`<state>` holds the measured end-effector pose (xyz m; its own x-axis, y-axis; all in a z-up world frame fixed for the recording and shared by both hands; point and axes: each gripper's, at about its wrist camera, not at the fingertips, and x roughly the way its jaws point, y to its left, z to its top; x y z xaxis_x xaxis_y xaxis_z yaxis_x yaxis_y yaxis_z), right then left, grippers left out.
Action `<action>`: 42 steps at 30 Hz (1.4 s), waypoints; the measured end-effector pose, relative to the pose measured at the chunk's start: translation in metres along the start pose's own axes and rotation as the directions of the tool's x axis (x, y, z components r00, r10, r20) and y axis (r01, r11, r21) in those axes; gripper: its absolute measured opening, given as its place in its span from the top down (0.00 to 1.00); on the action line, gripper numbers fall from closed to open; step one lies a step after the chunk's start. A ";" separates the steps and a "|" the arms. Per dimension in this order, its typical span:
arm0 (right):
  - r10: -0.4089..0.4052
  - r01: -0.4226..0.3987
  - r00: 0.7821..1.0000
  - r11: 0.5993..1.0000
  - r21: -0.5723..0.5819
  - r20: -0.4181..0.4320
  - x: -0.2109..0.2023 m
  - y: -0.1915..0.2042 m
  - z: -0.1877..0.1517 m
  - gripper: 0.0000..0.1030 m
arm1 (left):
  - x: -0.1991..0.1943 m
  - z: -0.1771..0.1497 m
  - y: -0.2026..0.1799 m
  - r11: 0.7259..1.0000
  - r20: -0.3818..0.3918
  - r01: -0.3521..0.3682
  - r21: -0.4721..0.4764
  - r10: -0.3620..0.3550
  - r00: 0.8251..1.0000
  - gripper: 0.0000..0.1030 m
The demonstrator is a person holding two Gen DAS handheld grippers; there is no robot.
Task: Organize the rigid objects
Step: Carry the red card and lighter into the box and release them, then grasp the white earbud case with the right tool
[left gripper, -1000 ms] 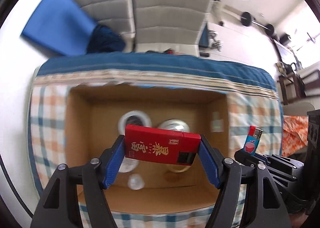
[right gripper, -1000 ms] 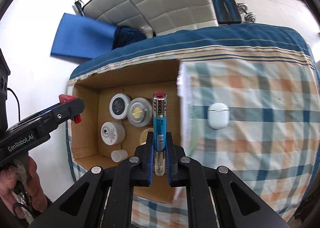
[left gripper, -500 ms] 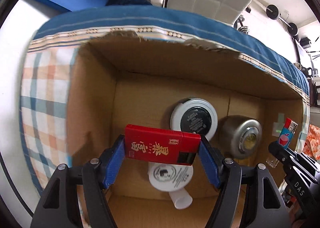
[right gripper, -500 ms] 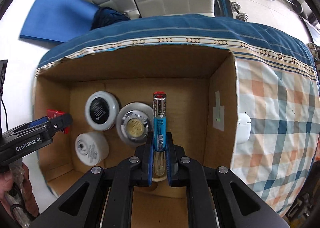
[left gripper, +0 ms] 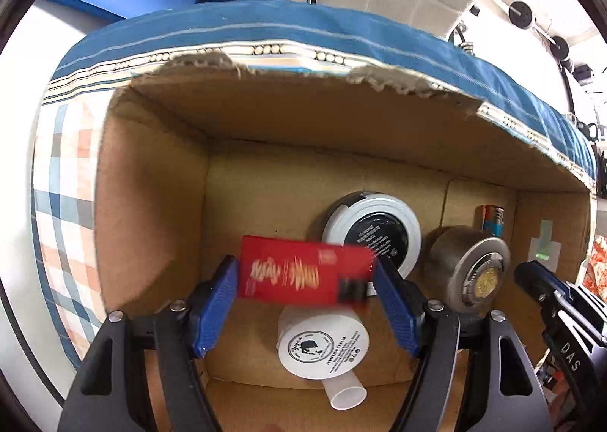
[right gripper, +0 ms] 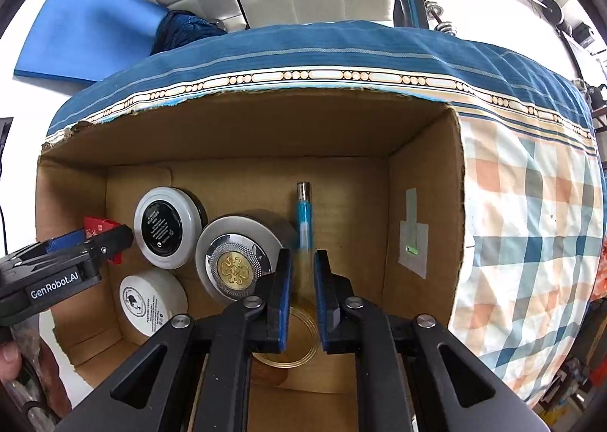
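An open cardboard box fills both views from above. My left gripper hangs inside it and its jaws are opening. The red pack between the blue pads is blurred and tilted, slipping free. The right view shows this pack at the box's left wall. My right gripper is opening too. The blue lighter is blurred just beyond its parted pads, loose over the box floor. In the left wrist view the lighter shows at the right rear.
On the box floor are a black-lidded white tin, a silver tin with a gold emblem, a white labelled jar, a small white tube and a clear ring. Checked cloth surrounds the box.
Both grippers have sunk from above the table into the box. The lighter has left the right jaws, which have parted. The red pack has begun to slip from the left pads.
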<state>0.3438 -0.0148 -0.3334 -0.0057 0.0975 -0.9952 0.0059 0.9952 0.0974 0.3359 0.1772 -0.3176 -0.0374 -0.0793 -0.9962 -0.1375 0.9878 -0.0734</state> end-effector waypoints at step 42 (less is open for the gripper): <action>0.017 -0.011 1.000 0.959 0.284 -0.019 0.063 -0.163 -0.014 0.55 | 0.009 -0.037 -0.112 0.992 0.049 -0.039 0.122 0.033 0.998 0.00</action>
<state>0.3287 -0.1705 -0.4118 -0.0246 0.1148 -0.9931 0.2897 0.9516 0.1028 0.3143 0.0608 -0.3165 0.0062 -0.0395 -0.9992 -0.0142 0.9991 -0.0396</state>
